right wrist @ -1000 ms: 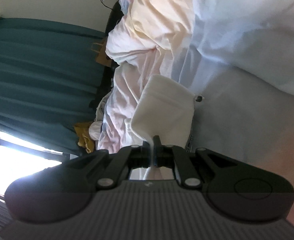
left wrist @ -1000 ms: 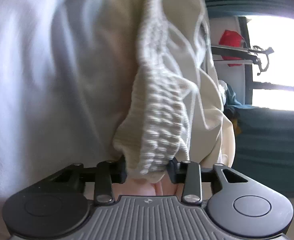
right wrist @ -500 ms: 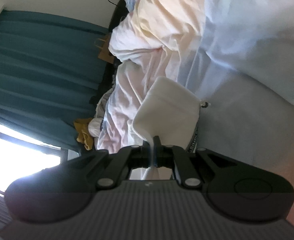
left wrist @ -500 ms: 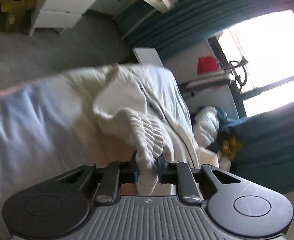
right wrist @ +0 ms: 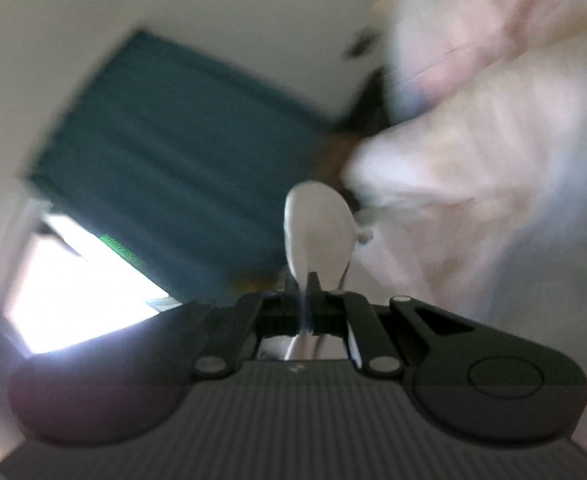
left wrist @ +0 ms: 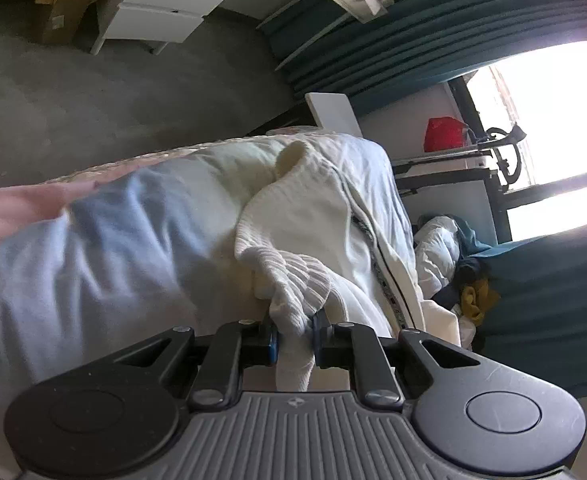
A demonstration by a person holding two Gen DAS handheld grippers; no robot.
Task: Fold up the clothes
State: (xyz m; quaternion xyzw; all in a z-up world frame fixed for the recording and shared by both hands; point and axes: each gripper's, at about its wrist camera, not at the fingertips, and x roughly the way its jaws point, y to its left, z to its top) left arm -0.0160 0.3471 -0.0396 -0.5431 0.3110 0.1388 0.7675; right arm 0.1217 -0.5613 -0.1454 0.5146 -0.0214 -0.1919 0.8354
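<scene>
Left wrist view: bed (left wrist: pixel 93 248) fills frame, cream knit garment (left wrist: pixel 313 216) draped across it, where a second ago cloth blocked everything. Garment coming off bedding, ready to spread for folding. Left gripper (left wrist: pixel 295 338) has just clamped down, ribbed cuff (left wrist: pixel 297 280) pinched between jaws. Right gripper (right wrist: pixel 307 312) clenched on thin white edge (right wrist: pixel 317 224), view now motion-blurred.

We see the left gripper (left wrist: pixel 295 334) has closed tighter on the ribbed cuff (left wrist: pixel 293 280) and lifted it; the right gripper (right wrist: pixel 308 300) swung upward, blurring its view
</scene>
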